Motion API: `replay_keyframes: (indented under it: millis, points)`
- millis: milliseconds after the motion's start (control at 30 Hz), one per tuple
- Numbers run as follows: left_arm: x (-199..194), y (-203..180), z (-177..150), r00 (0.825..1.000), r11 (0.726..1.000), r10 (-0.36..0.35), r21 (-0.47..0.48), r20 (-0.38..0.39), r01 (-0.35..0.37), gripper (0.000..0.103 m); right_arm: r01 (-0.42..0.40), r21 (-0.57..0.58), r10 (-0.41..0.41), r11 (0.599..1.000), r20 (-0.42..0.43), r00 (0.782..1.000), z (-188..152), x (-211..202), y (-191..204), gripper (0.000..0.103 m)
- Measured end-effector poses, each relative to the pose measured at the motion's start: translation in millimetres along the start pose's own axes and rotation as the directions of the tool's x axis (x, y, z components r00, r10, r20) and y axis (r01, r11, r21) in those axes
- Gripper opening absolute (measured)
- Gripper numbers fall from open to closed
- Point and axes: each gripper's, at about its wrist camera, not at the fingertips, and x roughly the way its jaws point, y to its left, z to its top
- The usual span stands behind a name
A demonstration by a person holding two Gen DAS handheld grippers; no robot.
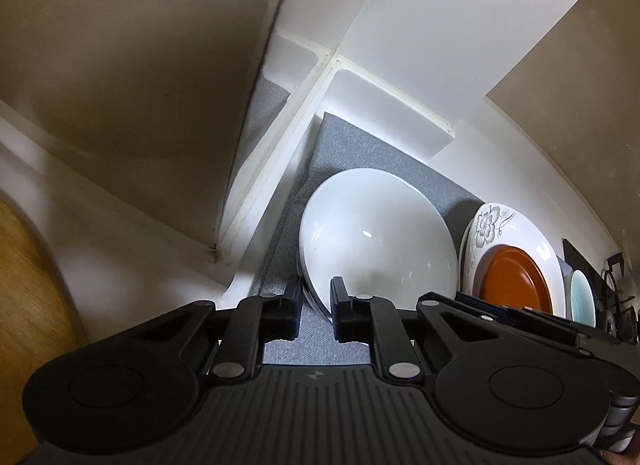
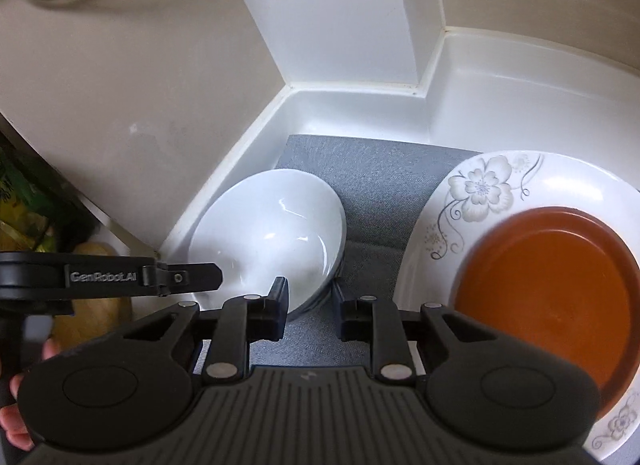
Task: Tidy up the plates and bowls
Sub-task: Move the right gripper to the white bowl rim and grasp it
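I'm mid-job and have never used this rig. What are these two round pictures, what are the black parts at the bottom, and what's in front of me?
There is no robot arm: a person holds one pair of tongs in each hand, and each has a fisheye camera looking forward along its fingers. The black parts at the bottom are those tongs.

Left-hand view: the left tongs straddle the near rim of the white bowls; whether they actually grip it is unclear.

Right-hand view: the right tongs are open and empty over the grey mat. The black bar entering from the left is the other tool.

On the mat, inside a white cabinet, sit the stacked white bowls and, to their right, a flowered plate with an orange plate on it.
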Motion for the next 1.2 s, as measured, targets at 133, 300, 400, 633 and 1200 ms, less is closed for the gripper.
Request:
replay_keyframes:
  millis: [133, 300, 400, 633, 1200]
  points:
    - [4, 1, -2, 1.000, 1.000, 0.016, -0.006, -0.017, -0.016, 0.011, -0.025, -0.047, 0.023, 0.999, -0.038, 0.999, -6, -6, 8, 0.022]
    - [-7, 6, -17, 0.998, 1.000, 0.002, 0.013, -0.069, -0.001, 0.013, -0.040, -0.071, 0.035, 0.997, -0.069, 0.997, -19, -19, 17, 0.022]
    - [-9, 6, -23, 0.998, 0.999, 0.004, 0.040, -0.068, -0.001, 0.013, -0.045, -0.088, 0.038, 0.995, -0.077, 0.996, -27, -22, 21, 0.022]
    - [-6, 17, -14, 0.999, 0.999, -0.028, -0.025, -0.046, 0.027, 0.014, -0.035, -0.033, 0.032, 0.999, -0.079, 0.996, -20, -18, 9, 0.024]
    - [-6, 20, -22, 0.997, 0.998, -0.055, 0.038, -0.060, 0.058, 0.015, -0.029, -0.043, 0.026, 0.999, -0.067, 0.997, -18, -21, 9, 0.024]
